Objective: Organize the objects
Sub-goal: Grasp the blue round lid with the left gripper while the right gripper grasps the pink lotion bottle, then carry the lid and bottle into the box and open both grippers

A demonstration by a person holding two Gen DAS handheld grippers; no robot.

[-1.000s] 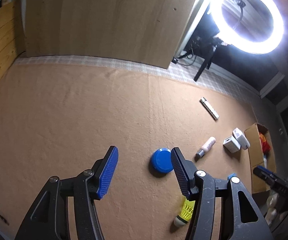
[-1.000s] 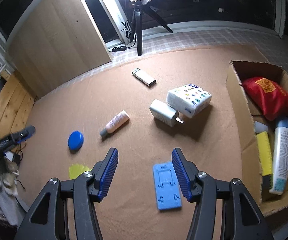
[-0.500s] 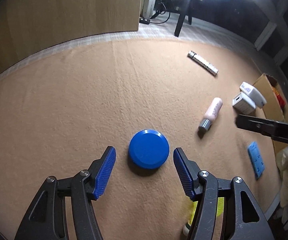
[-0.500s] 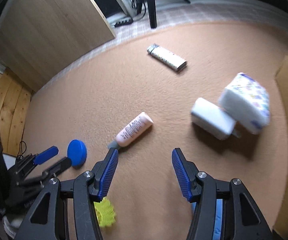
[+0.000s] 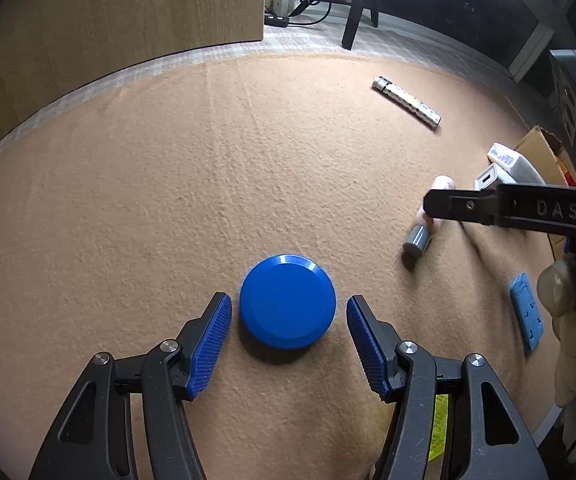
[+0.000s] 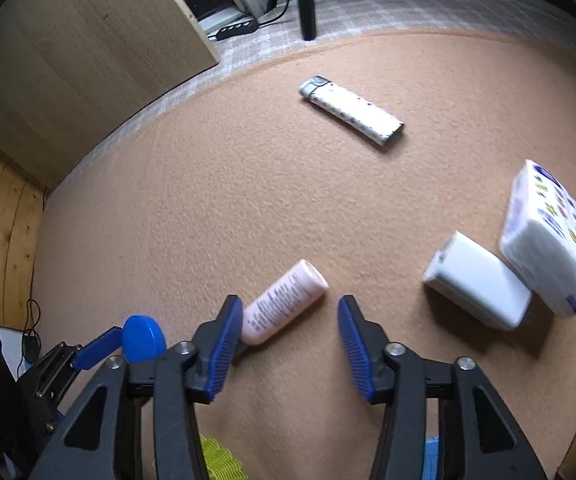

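Observation:
A round blue lid (image 5: 287, 301) lies on the tan carpet (image 5: 167, 184), just ahead of and between the fingertips of my open left gripper (image 5: 289, 310), apart from both pads. My right gripper (image 6: 290, 312) is open and low over a pink tube (image 6: 283, 305) with a grey cap; the tube's lower end sits beside the left pad (image 6: 223, 344). The lid (image 6: 143, 338) and the left gripper (image 6: 95, 346) show at the right wrist view's lower left. The tube (image 5: 428, 220) shows partly behind the right gripper's arm in the left wrist view.
A white lighter (image 6: 352, 110), a white charger (image 6: 478, 286) and a tissue pack (image 6: 550, 236) lie on the carpet. A blue flat holder (image 5: 526, 316) and a yellow shuttlecock (image 6: 215, 460) lie near. A cardboard box (image 5: 540, 148) stands at the right, a wooden board (image 5: 107, 20) behind.
Both grippers have moved forward and down. The left now has the blue lid between its fingertips; the right has come over the pink tube. Both stay open.

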